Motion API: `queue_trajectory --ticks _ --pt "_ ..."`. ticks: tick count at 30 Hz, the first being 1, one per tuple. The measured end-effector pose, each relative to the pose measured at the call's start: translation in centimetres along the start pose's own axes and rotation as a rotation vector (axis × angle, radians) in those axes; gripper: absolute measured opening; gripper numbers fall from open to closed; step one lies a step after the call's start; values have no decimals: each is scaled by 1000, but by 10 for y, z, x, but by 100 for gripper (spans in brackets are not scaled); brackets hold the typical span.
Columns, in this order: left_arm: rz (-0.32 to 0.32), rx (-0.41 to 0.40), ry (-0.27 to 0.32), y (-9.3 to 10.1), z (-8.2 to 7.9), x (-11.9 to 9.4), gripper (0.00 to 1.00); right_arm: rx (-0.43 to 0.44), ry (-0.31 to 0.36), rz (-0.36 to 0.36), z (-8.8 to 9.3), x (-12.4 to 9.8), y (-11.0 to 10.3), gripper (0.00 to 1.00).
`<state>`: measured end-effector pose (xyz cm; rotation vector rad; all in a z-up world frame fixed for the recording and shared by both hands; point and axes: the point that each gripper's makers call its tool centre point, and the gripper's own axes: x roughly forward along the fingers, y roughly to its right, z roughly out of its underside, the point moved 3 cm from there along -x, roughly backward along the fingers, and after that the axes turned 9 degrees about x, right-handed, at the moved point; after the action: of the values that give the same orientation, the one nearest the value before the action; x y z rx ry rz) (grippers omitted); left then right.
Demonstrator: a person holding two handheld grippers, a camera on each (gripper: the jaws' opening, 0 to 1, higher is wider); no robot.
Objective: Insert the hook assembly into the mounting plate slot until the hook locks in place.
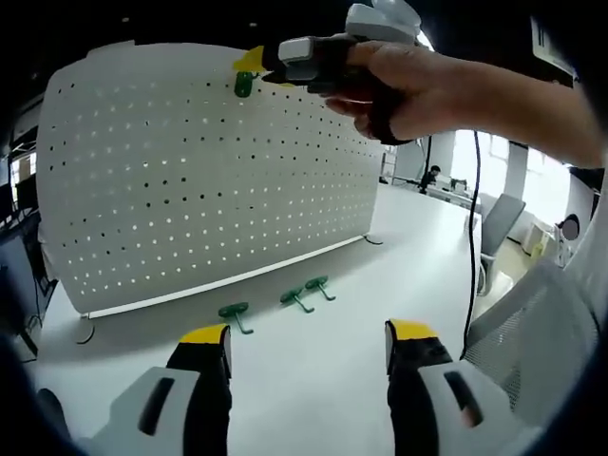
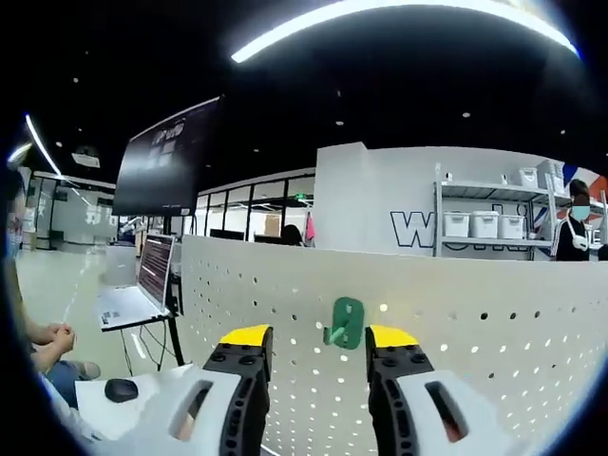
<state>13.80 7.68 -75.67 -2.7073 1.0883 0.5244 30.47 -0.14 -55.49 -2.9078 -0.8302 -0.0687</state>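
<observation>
My right gripper (image 2: 309, 344) sits up at the top edge of the white pegboard (image 1: 190, 180), jaws apart with a green hook (image 2: 344, 323) showing between the yellow tips, against the board face. In the right gripper view the hook stands upright, long axis running twelve to six, just ahead of the gap; I can't tell whether the tips touch it or whether it is locked. In the left gripper view that same hook (image 1: 243, 84) hangs at about eleven o'clock. My left gripper (image 1: 309, 340) hangs open over the table (image 1: 408, 237), with three spare green hooks (image 1: 302, 297) lying at twelve o'clock, near the board's foot. The right is clearly nearer for pressing home.
</observation>
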Motion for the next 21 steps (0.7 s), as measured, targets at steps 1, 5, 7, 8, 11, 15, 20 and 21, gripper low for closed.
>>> queue_trajectory --ticks 1,5,7,8,11,15,20,21 --pt "-2 -3 -1 -1 0 0 68 -20 -2 -9 0 -2 0 40" --pt "-11 -10 1 -5 0 -1 69 -18 -9 -47 7 -10 0 41" --pt "-14 -12 6 -6 0 -2 70 -20 -5 -63 9 -13 0 42" --pt "-16 -12 9 -6 -1 -2 70 -17 -5 -64 9 -14 0 43" --pt "-14 -10 7 -6 0 -1 70 -19 -18 -70 13 -16 -1 43" --pt "-14 -11 8 -6 0 -1 70 -23 -19 -74 13 -21 0 43" --pt "-14 -8 8 -6 0 -1 70 -14 -27 -77 19 -36 5 45" --pt "-13 -7 9 -6 0 -1 70 -16 -35 -79 22 -40 6 45"
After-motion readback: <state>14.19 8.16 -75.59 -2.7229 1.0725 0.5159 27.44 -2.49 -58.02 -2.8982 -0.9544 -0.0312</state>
